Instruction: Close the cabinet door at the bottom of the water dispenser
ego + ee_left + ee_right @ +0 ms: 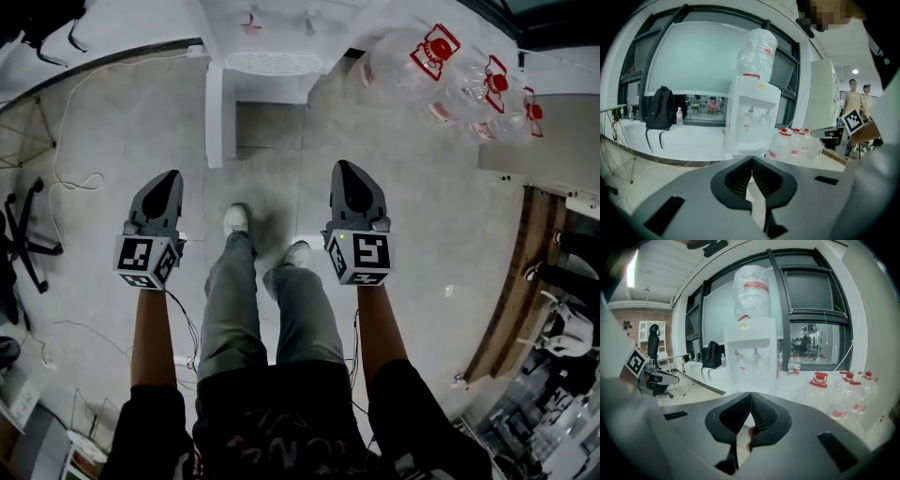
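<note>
The white water dispenser [272, 58] stands on the floor straight ahead of me, a big bottle on top of it [757, 44]. Its bottom cabinet door [215, 114] stands open, swung out toward me on the dispenser's left side. My left gripper [167, 176] and right gripper [344, 167] are held side by side at waist height, both pointing at the dispenser and well short of it. Both are shut with nothing between the jaws. In the left gripper view the jaws of the left gripper [751, 158] meet below the dispenser [752, 117]; the right gripper [750, 393] likewise points at the dispenser [750, 357].
Several water jugs [450, 70] lie on the floor right of the dispenser. A wooden bench [506, 291] runs along the right. An office chair [23, 234] and loose cables [70, 178] are at the left. A backpack [661, 108] sits on the window ledge. Two people [857, 101] stand far right.
</note>
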`<state>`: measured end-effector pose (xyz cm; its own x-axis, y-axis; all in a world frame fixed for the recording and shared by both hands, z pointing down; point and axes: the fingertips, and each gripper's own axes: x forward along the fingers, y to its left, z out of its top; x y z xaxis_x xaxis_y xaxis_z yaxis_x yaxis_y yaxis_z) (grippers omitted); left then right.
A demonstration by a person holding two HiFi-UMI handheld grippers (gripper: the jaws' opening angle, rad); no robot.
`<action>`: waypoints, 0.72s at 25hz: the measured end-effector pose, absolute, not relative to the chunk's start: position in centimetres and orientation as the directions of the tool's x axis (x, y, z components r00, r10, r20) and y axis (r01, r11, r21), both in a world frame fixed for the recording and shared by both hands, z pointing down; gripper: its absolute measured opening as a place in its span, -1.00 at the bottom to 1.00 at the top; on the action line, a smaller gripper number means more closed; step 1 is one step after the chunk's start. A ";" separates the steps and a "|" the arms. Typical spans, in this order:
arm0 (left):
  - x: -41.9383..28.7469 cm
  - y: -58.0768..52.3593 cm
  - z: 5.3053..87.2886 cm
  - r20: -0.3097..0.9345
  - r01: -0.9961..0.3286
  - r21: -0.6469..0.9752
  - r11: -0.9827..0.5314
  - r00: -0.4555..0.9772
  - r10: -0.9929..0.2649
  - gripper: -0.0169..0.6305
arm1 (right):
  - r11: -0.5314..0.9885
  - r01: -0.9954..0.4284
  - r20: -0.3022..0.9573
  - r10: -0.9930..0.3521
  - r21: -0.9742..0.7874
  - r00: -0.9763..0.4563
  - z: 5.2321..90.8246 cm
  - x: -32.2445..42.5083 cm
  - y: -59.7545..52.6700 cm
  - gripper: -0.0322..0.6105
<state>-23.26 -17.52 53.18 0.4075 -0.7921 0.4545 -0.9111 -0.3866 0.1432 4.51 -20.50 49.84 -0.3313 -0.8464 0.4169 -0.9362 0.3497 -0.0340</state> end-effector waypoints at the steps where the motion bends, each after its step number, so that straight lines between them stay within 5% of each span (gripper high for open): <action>1: -23.3 -17.9 54.7 0.456 -0.911 0.144 -0.386 0.408 -0.791 -0.93 | 0.348 -0.937 0.421 -0.845 -0.034 -0.329 51.3 4.7 -20.9 -0.86; 18: -23.8 -20.0 75.5 0.445 -0.871 0.064 -0.487 0.461 -0.768 -0.93 | 0.401 -0.915 0.434 -0.819 -0.037 -0.376 73.5 5.8 -25.4 -0.86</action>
